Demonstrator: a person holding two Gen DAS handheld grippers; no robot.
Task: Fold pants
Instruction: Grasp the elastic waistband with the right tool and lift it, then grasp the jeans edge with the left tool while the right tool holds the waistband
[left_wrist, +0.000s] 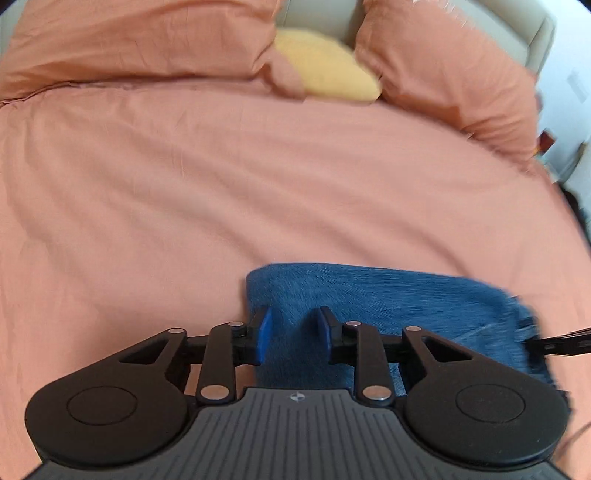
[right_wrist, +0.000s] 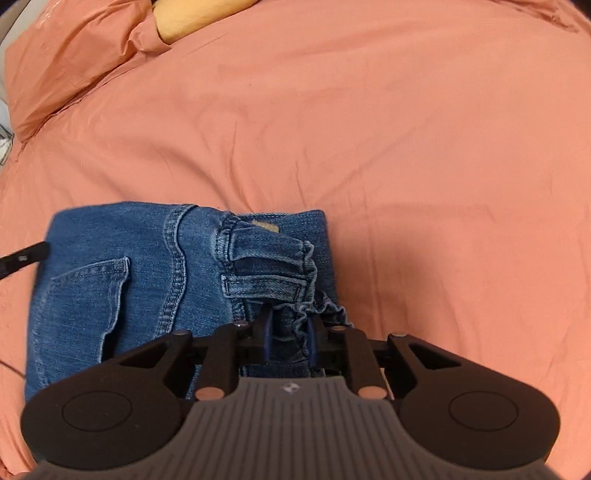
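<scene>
Folded blue jeans lie on the salmon bedsheet, back pocket and waistband facing up. My right gripper points steeply down at their near right corner, and its blue pads pinch a bunched piece of waistband. In the left wrist view the jeans look blurred. My left gripper hovers over their left edge with its blue pads apart and flat denim showing in the gap. A black part of each gripper shows at the edge of the other's view.
Two salmon pillows and a yellow cushion lie at the head of the bed, against a beige headboard. Sheet stretches beyond the jeans. The bed's right edge drops toward the room.
</scene>
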